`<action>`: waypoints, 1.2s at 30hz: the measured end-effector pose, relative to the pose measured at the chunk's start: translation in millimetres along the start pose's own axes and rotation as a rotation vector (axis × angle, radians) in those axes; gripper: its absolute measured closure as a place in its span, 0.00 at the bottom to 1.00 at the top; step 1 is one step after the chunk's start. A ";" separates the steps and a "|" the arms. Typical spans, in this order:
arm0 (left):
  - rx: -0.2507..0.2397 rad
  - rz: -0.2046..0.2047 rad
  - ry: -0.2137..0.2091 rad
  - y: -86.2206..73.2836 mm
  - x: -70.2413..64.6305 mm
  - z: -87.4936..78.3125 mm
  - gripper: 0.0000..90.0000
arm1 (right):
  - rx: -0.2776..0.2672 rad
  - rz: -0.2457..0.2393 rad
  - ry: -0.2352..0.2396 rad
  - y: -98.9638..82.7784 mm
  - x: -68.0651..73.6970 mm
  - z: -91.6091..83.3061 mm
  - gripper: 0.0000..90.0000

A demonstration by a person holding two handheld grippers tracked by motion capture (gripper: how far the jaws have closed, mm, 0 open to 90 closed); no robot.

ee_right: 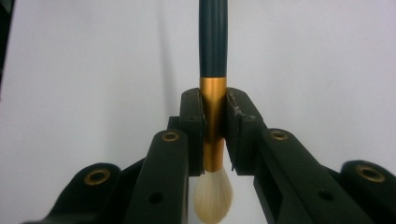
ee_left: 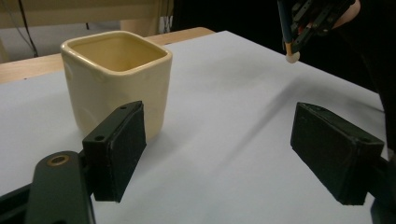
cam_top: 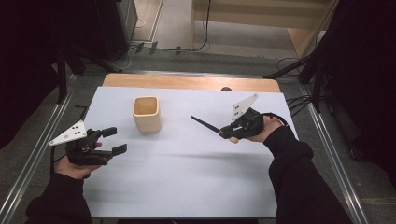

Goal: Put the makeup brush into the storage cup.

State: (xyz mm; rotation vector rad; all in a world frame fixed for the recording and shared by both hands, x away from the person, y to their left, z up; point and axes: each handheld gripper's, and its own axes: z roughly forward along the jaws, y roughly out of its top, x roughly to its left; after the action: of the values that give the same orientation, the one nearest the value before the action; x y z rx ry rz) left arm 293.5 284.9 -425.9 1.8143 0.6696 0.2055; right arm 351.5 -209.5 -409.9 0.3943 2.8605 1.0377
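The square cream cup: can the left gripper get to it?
Probably yes. The left gripper is open and holds nothing, and just bare white table lies between it and the square cream cup.

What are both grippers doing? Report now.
Left gripper: open, holding nothing, beside the cup.
Right gripper: shut on the brush, gripping its gold ferrule.

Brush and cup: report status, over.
Right gripper shut on brush at its gold ferrule, handle pointing toward cup. Left gripper open, holding nothing, beside cup. Cup upright on white table. Nothing between brush and cup.
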 end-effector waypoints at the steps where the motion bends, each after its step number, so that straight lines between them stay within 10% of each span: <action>1: -0.002 -0.004 -0.005 0.5 -0.3 0.1 0.21 | -0.031 0.013 -0.004 -1.5 2.0 -2.2 0.88; 15: 0.027 -0.026 -0.077 5.5 -6.1 10.1 0.19 | -0.295 0.161 -0.040 -26.0 42.0 -6.6 0.88; 36: 0.026 0.019 -0.103 8.3 -12.7 16.8 0.24 | -0.337 0.197 -0.061 -48.7 59.5 1.0 0.88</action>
State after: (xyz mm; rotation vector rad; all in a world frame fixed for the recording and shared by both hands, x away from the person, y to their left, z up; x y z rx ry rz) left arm 293.5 262.6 -421.8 1.8431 0.5848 0.1157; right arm 283.8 -229.1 -440.7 0.6730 2.5637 1.4807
